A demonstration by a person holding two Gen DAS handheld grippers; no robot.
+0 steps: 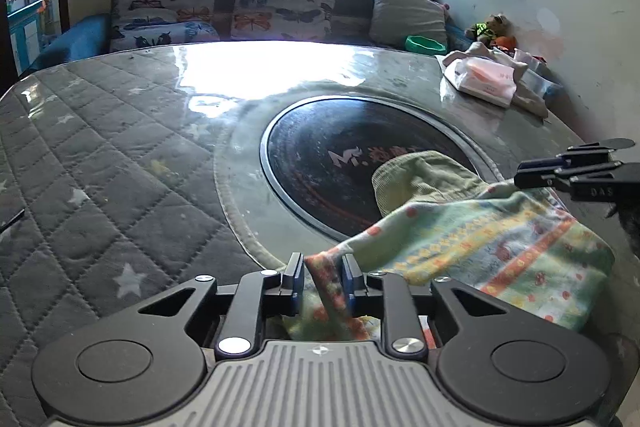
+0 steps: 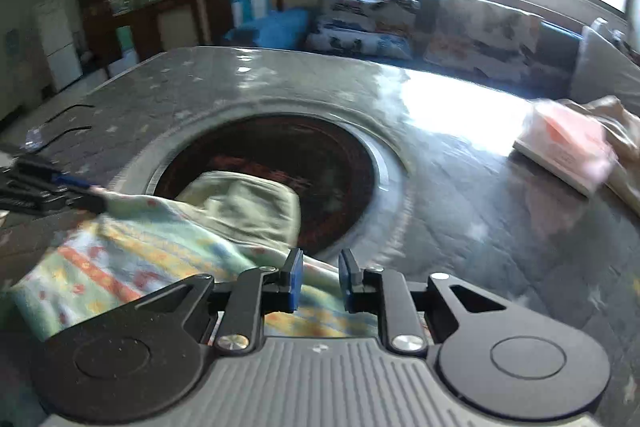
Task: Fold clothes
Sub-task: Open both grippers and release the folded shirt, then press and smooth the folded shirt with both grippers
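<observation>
We see the pink packet (image 2: 564, 151) at right smeared by blur; the garment's (image 2: 120, 267) lower part hides behind the right gripper (image 2: 320, 281).

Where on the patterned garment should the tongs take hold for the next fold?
At the hem corners, coming in low from the near edge. The patterned garment drapes across the table; the left tongs straddle its orange-trimmed corner, the right tongs straddle another edge. These thin flat edges fit between the fingers, unlike the bunched green part.
</observation>
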